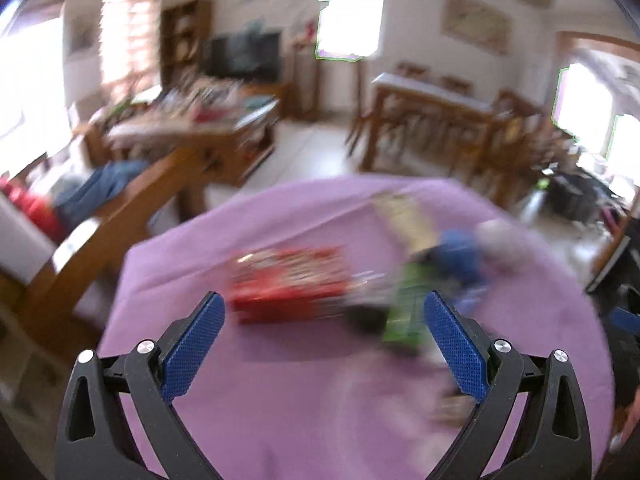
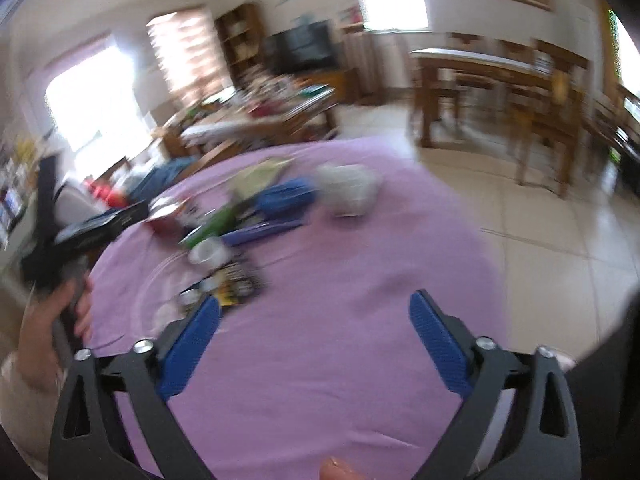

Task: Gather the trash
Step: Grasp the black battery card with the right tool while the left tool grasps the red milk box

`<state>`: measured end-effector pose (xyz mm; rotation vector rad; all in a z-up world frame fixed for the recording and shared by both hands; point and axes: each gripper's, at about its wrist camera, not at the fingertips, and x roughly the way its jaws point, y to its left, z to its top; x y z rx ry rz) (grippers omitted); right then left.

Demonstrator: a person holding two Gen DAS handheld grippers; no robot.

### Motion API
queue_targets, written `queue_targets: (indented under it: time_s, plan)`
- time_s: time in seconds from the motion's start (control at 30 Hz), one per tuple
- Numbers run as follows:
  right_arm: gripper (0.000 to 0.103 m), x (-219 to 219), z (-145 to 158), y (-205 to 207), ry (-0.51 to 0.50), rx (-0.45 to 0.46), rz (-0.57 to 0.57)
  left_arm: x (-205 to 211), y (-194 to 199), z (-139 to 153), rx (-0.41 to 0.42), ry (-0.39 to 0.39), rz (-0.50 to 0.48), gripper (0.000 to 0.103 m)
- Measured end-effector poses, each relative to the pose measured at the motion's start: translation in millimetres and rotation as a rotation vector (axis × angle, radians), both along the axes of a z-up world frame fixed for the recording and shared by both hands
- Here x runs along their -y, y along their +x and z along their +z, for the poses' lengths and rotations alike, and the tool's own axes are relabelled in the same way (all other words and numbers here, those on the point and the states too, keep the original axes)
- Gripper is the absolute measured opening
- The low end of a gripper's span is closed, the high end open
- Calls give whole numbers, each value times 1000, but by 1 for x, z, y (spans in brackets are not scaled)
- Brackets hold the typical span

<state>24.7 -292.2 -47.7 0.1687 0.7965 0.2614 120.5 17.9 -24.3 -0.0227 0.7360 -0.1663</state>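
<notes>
Both views are motion-blurred. A round table with a purple cloth (image 1: pixel 280 400) holds a pile of trash. In the left wrist view a red packet (image 1: pixel 288 284) lies just ahead of my open, empty left gripper (image 1: pixel 324 308), with a green wrapper (image 1: pixel 404 316), a blue item (image 1: pixel 460 256) and a white crumpled item (image 1: pixel 504 240) to its right. In the right wrist view my right gripper (image 2: pixel 314 306) is open and empty above bare cloth (image 2: pixel 340 360). A yellow-black wrapper (image 2: pixel 236 280) lies by its left finger. The green wrapper (image 2: pixel 216 224), blue item (image 2: pixel 284 198) and white item (image 2: pixel 348 188) lie farther off.
The left hand-held gripper (image 2: pixel 80 236) shows at the left edge of the right wrist view. Beyond the round table stand a cluttered wooden table (image 1: pixel 192 120), a wooden dining table with chairs (image 1: pixel 440 112) and tiled floor (image 2: pixel 540 220).
</notes>
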Motion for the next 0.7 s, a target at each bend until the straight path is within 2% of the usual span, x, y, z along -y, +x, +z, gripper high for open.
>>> queue_targets:
  time_s: [0.13,0.23,0.37,0.47,0.63,0.7]
  plan:
    - [98,-53,-14,23,-49,-52,136,-30,35,-19,-135,-33,27,98]
    - [98,-81,-26,35,-110,-91,215,-29,51,-27,-178,-38,10,98]
    - [98,-110,-36,40,-246,-93,307,-20,64,-26,-180,-27,-15,98]
    - [98,-117,-43,44,-289,-130,365,-8,72,-33,-194,5,-18,98]
    - [98,-115,-42,47,-245,-159,408,2,75,-44,-193,27,-28,98]
    - [96,-116,-40,44,-250,-153,413,2,75,-43,-177,14,-37,89]
